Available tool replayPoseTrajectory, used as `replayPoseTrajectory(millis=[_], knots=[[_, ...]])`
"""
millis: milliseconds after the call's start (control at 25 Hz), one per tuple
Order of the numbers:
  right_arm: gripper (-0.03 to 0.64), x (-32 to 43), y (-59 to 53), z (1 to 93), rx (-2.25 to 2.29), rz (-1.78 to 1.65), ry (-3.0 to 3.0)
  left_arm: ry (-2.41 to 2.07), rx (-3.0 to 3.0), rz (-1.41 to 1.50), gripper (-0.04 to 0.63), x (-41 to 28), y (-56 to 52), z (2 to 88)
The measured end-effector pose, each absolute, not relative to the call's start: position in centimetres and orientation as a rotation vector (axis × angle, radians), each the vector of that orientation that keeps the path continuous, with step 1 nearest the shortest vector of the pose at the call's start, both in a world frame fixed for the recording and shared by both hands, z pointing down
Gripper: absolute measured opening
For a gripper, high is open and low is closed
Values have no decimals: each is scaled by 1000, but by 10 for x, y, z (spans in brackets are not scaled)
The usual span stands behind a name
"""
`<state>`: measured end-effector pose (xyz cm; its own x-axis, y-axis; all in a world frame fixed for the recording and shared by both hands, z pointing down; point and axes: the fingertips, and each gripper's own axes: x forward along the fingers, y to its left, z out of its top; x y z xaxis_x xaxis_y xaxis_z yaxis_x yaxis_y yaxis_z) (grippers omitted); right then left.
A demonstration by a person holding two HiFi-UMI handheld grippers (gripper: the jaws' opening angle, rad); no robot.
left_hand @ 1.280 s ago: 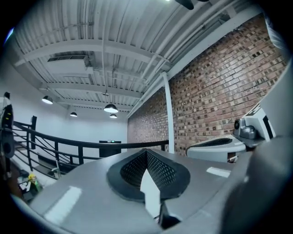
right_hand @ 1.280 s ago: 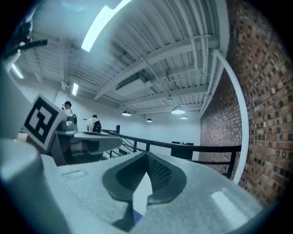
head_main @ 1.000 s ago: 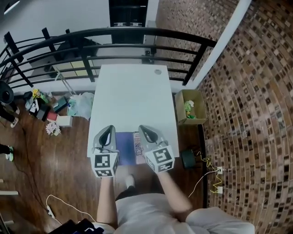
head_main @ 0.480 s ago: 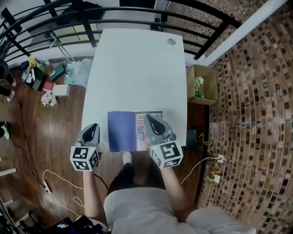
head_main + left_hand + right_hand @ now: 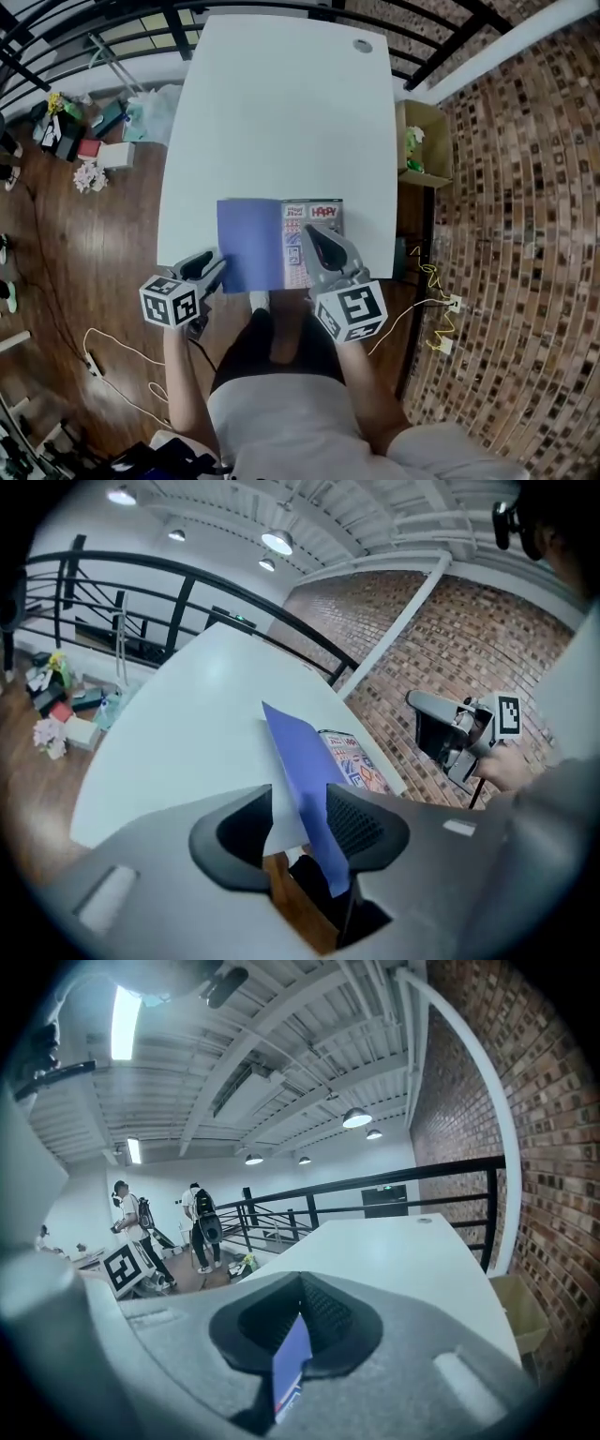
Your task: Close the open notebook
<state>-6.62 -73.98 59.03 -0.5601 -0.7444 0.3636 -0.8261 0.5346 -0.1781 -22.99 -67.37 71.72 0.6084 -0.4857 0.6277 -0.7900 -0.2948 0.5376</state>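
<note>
Listing the scene as I see it from the remote station. Item one: a thin open notebook (image 5: 279,246), lying flat at the near edge of the plain white table (image 5: 281,112). Its spine runs straight away from me, with the solid blue cover (image 5: 302,752) on the left and the printed half (image 5: 314,220) on the right. Item two: the grey left gripper (image 5: 214,267), at the near left corner of the blue cover and pointing in towards the spine. Its jaws have just been opening and now stand wide. The cover's outer edge rises between them, beside the right-hand pad, and I judge nothing is clamped. Item three: the grey right gripper (image 5: 317,234), lying over the printed half along the spine's direction. Its jaws are drawn together on a thin edge of the notebook, blue on one face and printed on the other. Relation of note: the fold line lies to the right of the left gripper and just left of the right gripper, so either half must swing sideways across that line. The left gripper sits at the free outer edge, which I judge the better place to start the fold. The rest of the table is bare white apart from a small round fitting at the far edge.
</note>
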Motion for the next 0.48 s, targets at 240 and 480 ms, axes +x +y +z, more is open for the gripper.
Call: replayPoseTrajectory(millis=[240, 480], knots=[[-11, -69, -737, 590, 1313, 499, -2545, -991, 1912, 420, 55, -227, -667, 730], [-11, -62, -735, 586, 1323, 526, -2545, -986, 1919, 326, 20, -224, -668, 711]])
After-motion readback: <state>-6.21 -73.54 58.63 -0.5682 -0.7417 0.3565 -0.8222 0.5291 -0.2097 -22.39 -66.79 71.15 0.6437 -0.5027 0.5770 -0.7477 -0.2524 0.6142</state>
